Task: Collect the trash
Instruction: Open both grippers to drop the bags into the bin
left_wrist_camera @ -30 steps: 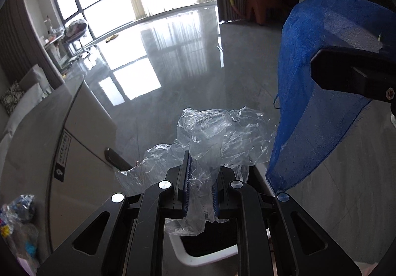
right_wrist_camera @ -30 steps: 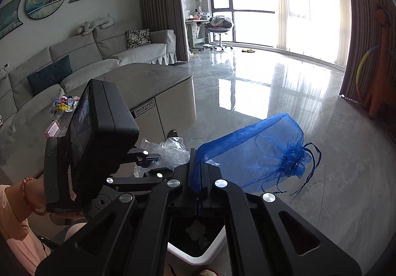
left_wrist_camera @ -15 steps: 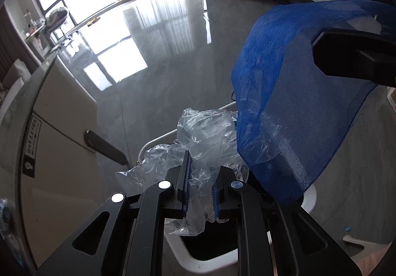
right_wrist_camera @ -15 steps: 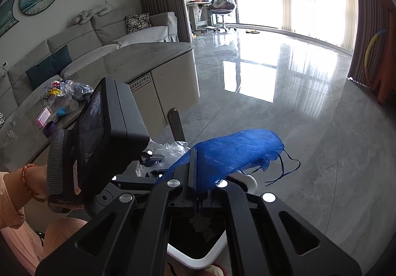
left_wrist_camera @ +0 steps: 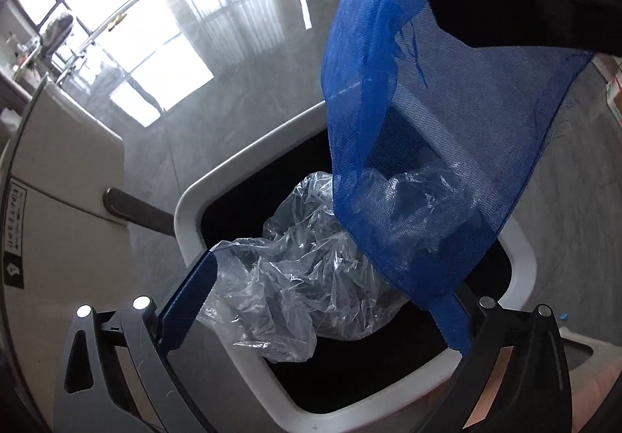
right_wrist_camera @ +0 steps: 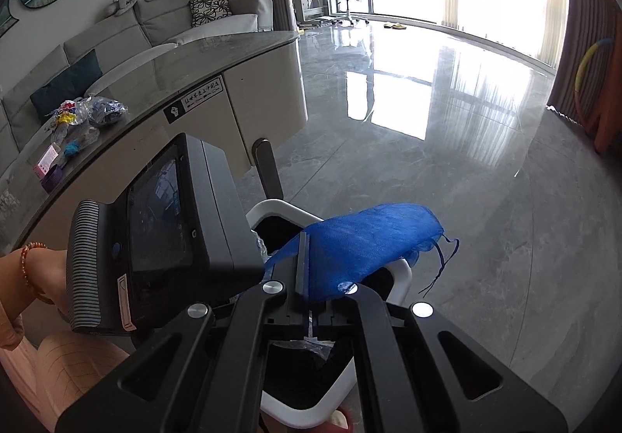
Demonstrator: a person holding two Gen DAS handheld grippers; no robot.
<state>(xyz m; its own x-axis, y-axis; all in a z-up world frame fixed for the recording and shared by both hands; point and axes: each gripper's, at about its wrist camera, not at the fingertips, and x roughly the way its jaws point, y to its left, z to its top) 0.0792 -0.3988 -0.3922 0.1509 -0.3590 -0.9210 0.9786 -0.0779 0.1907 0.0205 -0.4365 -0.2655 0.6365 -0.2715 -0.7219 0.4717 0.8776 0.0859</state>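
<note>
Here the clear plastic wrap, crumpled and glossy with sharp creases, lies over the mouth of the white-rimmed bin, its dark inside showing beneath; its left edge is at the left blue pad of the left tongs, which stand spread wide, the wrap loose between the fingers; whether it touches the pad I cannot tell. Over its right part hangs the blue mesh bag, sheer enough that the wrap shows through it, frayed threads along its edge; in the right wrist view the bag lies draped across the right tongs, which are pressed together on its near end, its drawstring dangling to the right above the bin's rim. To the left stands the curved bench with a labelled side panel; on its near left part sits a small heap of wrappers beside a pink box; beyond lies the glossy grey floor.
</note>
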